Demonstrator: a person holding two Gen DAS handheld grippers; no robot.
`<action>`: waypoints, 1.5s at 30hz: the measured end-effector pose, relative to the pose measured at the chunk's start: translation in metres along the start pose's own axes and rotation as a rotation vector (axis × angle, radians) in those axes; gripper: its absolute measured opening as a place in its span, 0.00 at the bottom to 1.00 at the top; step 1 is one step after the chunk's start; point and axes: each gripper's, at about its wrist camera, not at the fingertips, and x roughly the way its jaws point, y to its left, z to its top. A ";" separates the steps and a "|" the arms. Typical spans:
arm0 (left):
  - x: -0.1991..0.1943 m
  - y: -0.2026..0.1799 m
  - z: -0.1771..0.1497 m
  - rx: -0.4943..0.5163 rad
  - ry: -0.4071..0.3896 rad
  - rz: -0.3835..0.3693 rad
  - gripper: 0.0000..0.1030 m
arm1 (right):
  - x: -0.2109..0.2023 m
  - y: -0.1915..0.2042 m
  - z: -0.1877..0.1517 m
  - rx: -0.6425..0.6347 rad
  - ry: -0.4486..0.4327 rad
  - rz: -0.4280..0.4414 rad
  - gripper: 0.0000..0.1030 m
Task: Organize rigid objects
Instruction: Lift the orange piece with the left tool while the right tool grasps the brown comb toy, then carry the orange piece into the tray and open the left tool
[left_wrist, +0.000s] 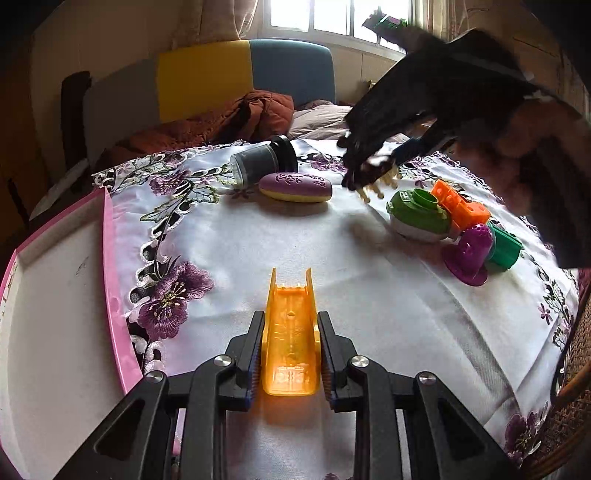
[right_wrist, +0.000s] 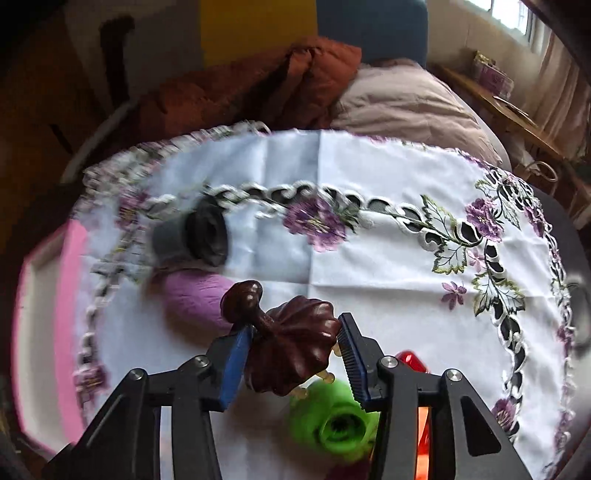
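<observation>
Left gripper (left_wrist: 291, 354) jaws pinching translucent orange plastic slide-shaped piece (left_wrist: 290, 332), low over the table's white floral embroidered cloth (left_wrist: 388, 314). Pink-rimmed white tray (left_wrist: 109, 266) at 9 o'clock. Right gripper (right_wrist: 295, 343) jaws clamp dark brown ridged wooden comb-like piece with knob handle (right_wrist: 291, 347), above green plastic cup toy (right_wrist: 332, 424). Risk: pads bear on curved ridges, off-centre; piece could twist out, drop onto the toys at 3 o'clock.
</observation>
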 end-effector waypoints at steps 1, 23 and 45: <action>0.000 0.000 0.000 0.001 0.000 0.001 0.25 | -0.008 0.001 -0.003 0.003 -0.014 0.038 0.47; -0.043 0.003 0.012 -0.042 0.007 -0.014 0.25 | -0.004 0.034 -0.057 -0.122 0.010 0.185 0.47; -0.105 0.062 0.013 -0.199 -0.010 0.076 0.25 | -0.004 0.038 -0.060 -0.143 0.004 0.161 0.47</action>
